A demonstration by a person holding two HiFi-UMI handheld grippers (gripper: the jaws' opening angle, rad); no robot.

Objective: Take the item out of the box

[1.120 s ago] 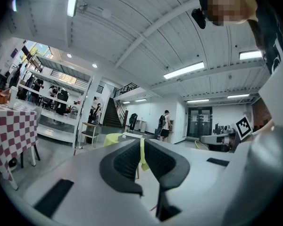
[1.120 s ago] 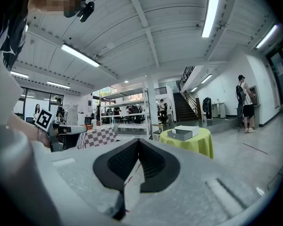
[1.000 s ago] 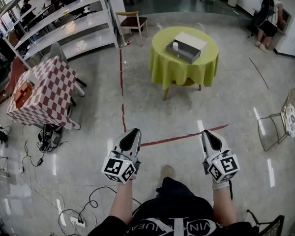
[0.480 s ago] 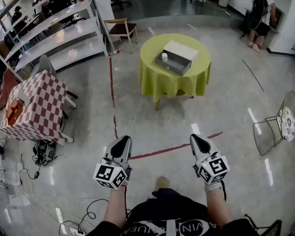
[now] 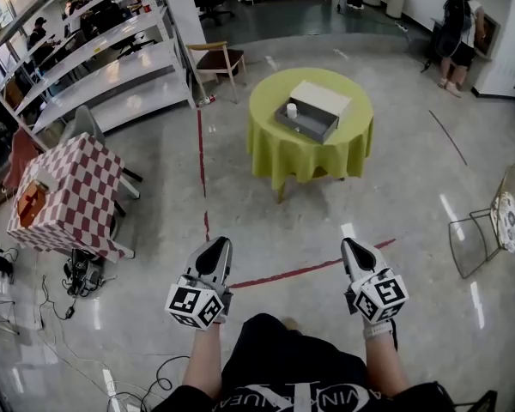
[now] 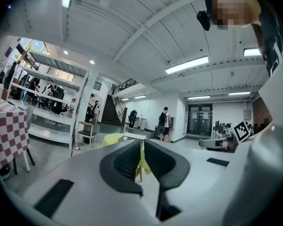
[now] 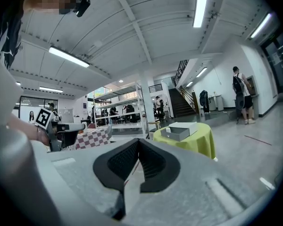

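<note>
Head view looks steeply down; both gripper views face the far table (image 5: pixel 283 148).

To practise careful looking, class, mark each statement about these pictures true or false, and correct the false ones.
1. The box stands on the round green table. True.
2. The right gripper has its jaws wide apart. False: they are together, with nothing between them.
3. A checkered table stands left of the green table in the head view. True.
4. Both grippers touch the box. False: the left gripper and the right one are far from it, over the floor.
</note>
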